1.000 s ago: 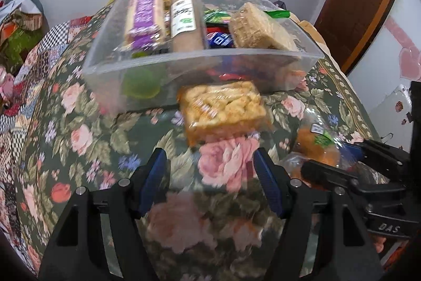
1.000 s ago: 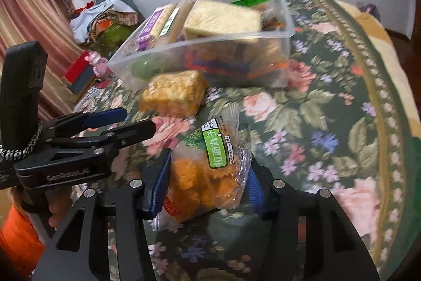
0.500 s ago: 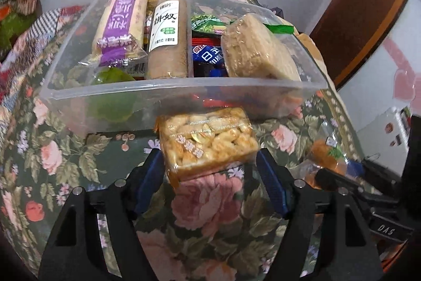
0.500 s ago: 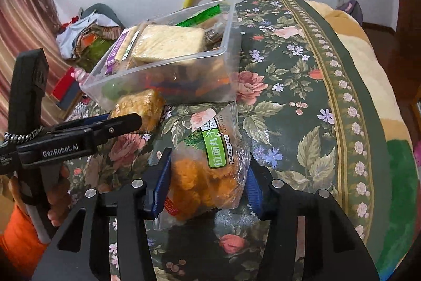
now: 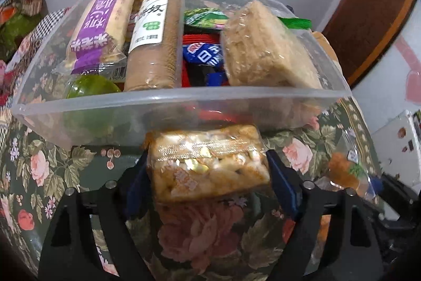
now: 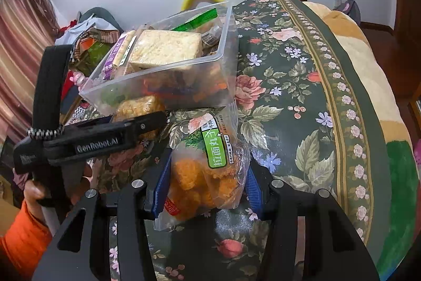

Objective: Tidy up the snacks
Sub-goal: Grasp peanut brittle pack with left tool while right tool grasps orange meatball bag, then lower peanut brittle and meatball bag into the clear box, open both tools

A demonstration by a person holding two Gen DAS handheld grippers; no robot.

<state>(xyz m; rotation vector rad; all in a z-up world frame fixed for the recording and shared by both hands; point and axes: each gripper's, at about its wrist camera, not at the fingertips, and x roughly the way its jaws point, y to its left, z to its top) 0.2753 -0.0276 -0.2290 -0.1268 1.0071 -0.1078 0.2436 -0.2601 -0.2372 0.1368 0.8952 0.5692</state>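
Observation:
A clear plastic bin (image 5: 168, 99) holds several snacks: a purple-labelled bar (image 5: 102, 25), a brown roll (image 5: 154, 36) and a pale rice cake block (image 5: 265, 52). My left gripper (image 5: 208, 170) is shut on a wrapped peanut brittle block (image 5: 208, 165), held just in front of the bin's near wall. My right gripper (image 6: 205, 178) is shut on a clear bag of orange noodle balls (image 6: 208, 173) with a green label, to the right of the left gripper (image 6: 136, 123). The bin also shows in the right wrist view (image 6: 168, 70).
A floral green cloth (image 6: 289, 96) covers the bed-like surface under the bin. Its bordered edge runs down the right side. Clothes (image 6: 89, 44) are piled behind the bin at the left. A brown door (image 5: 381, 4) stands at the right.
My left gripper moved forward and closed on the peanut brittle block, lifting it up to the bin's front wall. My right gripper still holds the noodle-ball bag, shifted slightly.

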